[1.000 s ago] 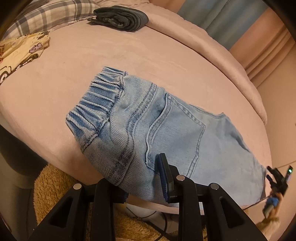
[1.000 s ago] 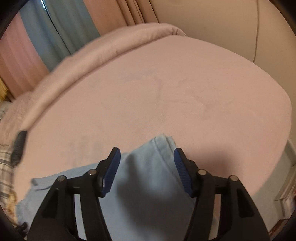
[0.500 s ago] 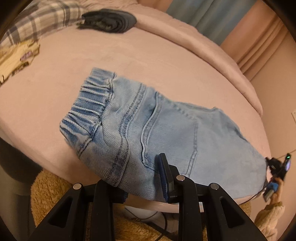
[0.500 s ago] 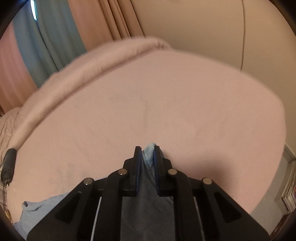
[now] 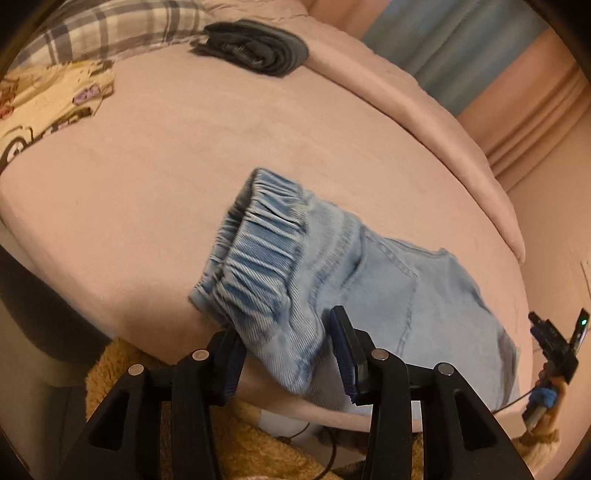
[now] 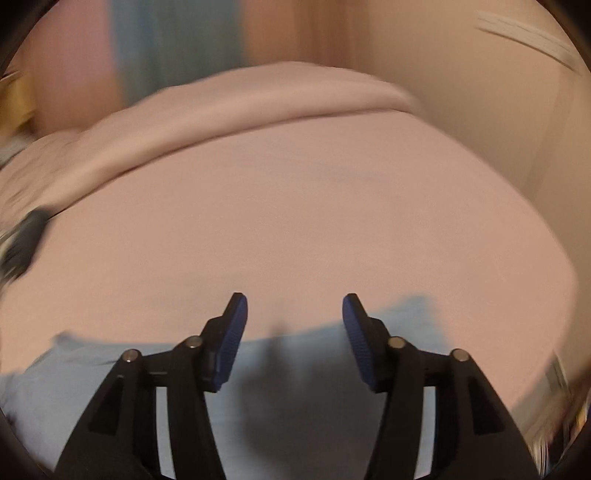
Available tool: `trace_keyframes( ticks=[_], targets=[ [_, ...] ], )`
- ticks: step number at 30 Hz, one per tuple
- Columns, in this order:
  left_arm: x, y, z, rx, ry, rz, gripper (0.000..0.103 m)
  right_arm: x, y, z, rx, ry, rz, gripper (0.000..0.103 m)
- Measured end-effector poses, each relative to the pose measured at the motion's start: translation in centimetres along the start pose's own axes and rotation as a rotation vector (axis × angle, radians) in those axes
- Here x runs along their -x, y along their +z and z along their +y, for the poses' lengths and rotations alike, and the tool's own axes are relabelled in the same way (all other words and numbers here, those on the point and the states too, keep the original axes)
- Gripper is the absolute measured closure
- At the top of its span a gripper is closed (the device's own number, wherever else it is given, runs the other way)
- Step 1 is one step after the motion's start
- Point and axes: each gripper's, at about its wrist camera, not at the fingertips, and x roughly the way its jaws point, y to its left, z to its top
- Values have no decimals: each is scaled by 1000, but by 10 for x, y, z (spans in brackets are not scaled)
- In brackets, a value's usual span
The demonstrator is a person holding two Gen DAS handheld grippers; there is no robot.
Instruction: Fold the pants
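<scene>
My left tongs (image 5: pixel 284 354) sit at the near edge of the bed (image 5: pixel 184 184), their jaws opening, with the lower corner of the pants (image 5: pixel 332 280) between the pads; the right pad stands clear of the cloth, and I cannot tell whether the left pad touches it. The pants are light blue denim, folded into a short bundle that lies on the pink cover near the front edge, with the gathered elastic waistband (image 5: pixel 258 240) turned up toward the left and a stitched back pocket facing up to its right. One corner hangs over the bed's edge. I can read no label or writing on them. Farther back lie a folded dark garment (image 5: pixel 255 51) and, at the left, a plaid cloth (image 5: pixel 103 29) and a yellow printed cloth (image 5: pixel 48 99). My right tongs (image 6: pixel 294 314) hang above the far end of the pants, jaws opening wide with nothing between the blue pads (image 6: pixel 232 339); that view is blurred, and the denim shows only as a pale blue patch below them.
</scene>
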Motion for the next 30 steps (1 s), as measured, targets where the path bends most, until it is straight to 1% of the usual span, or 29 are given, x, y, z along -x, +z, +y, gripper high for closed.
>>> trace_keyframes(
  ticks=[1,2,4,5,7,8,9,11,13,16,17,18,19,21,23,25,26,27,28,30],
  targets=[
    [-2,0,2,12,-9,-4,61,1,-1,28,46,77,17,48],
    [-2,-1,5,27,-23,-15,61,1,-2,44,73,123,28,48],
    [-3,-3,8,37,-34,-37,68,-6,-10,103,167,296,79,49],
    [-5,-4,9,33,-31,-34,68,-11,-14,127,201,358,113,49],
    [-5,-9,7,11,-21,-40,69,-21,-22,164,254,423,166,49],
    [-5,-12,5,-11,-2,-42,69,-29,-25,185,296,448,183,49],
    [-5,-14,3,-28,15,-46,69,-36,-30,211,355,455,198,49],
    [-7,-19,-1,-64,52,-53,69,-54,-31,244,441,453,235,49],
    [-8,-23,-1,-84,71,-57,69,-66,-38,265,493,446,267,44],
    [-8,-22,5,-75,53,-55,69,-89,-41,276,532,366,318,43],
    [-7,-22,6,-72,44,-54,69,-96,-41,276,527,373,334,45],
    [-8,-21,7,-71,39,-52,69,-98,-42,273,504,400,327,58],
    [-7,-21,7,-76,36,-52,69,-97,-42,274,496,420,316,88],
    [-4,-20,8,-83,34,-57,69,-90,-42,271,507,425,282,94],
    [5,-20,6,-90,19,-81,69,-81,-41,266,494,421,257,94],
    [14,-22,5,-95,4,-100,69,-70,-35,262,449,418,210,94],
    [15,-23,4,-106,12,-98,69,-65,-33,260,427,421,193,94],
    [12,-25,3,-116,28,-91,69,-63,-30,257,420,419,183,95],
    [5,-26,4,-123,56,-69,69,-65,-29,263,413,412,172,95],
    [-10,-31,12,-105,79,-21,69,-75,-33,271,410,389,183,95]
  ],
)
